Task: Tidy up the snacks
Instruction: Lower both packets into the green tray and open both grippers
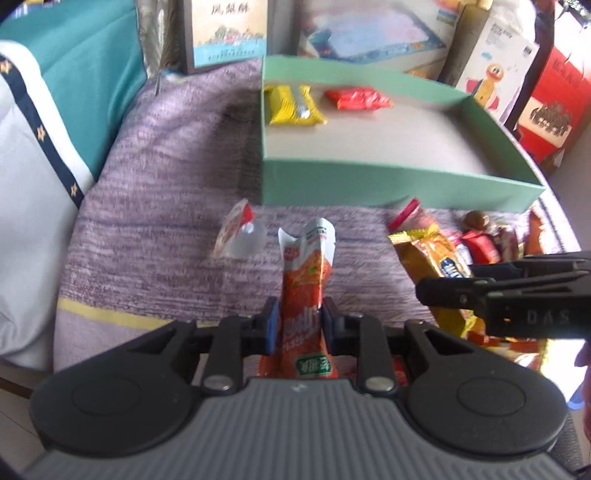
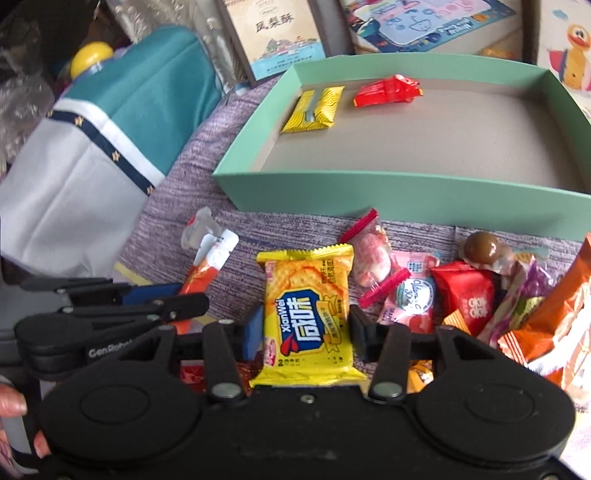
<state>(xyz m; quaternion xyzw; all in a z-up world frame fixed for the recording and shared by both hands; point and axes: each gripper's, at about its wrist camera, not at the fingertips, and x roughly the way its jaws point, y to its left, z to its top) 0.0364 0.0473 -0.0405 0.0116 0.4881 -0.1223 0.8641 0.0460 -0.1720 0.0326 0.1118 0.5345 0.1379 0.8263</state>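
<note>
My left gripper (image 1: 300,320) is shut on an orange-red snack stick packet (image 1: 308,280), held upright above the purple cloth; it also shows in the right wrist view (image 2: 207,264). My right gripper (image 2: 306,325) is shut on a yellow cracker packet (image 2: 308,306); it also shows in the left wrist view (image 1: 439,258). The green box (image 1: 369,184) lies ahead and holds a yellow packet (image 1: 293,105) and a red packet (image 1: 356,99). Loose snacks (image 2: 461,291) lie in front of the box, at the right.
A clear jelly cup (image 1: 240,234) lies on the purple cloth (image 1: 166,206). A teal and white cushion (image 1: 55,110) is at the left. Printed cartons (image 1: 225,33) stand behind the box. A red carton (image 1: 554,96) is at the far right.
</note>
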